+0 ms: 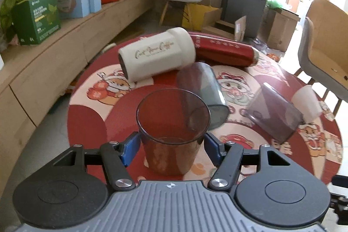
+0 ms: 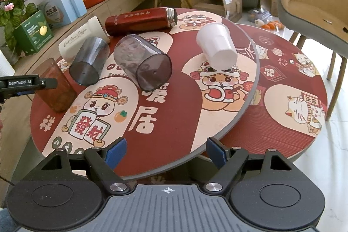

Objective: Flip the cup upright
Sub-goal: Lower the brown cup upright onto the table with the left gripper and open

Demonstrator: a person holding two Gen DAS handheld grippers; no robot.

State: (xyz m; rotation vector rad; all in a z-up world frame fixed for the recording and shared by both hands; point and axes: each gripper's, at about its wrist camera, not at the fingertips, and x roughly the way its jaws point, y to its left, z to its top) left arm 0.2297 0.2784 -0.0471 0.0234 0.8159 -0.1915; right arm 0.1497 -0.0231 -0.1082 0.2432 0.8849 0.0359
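The brown see-through cup (image 1: 171, 132) stands upright, mouth up, on the round red counter (image 1: 91, 121) near its left edge. The left tool (image 1: 170, 149) sits around it, one blue pad just beside each wall; whether the pads press the cup or leave a sliver of space cannot be told, as the cup's tinted wall covers the contact line. From the right wrist view that tool is cut off by the left edge, showing only a black arm across the cup (image 2: 55, 88).

The right tool (image 2: 166, 150) hangs spread at the near rim of the counter (image 2: 174, 123), pinching nothing.

Further in, two smoky grey cups lie on their sides: one (image 2: 90, 61) just beyond the brown cup, the other (image 2: 143, 62) to its right. A white cup (image 2: 217, 46) lies tipped further right. At the far side rest a cream tumbler (image 1: 156, 54), partly hidden in the right wrist view, and a red flask (image 2: 139, 21), its mouth end blurred in the left wrist view.
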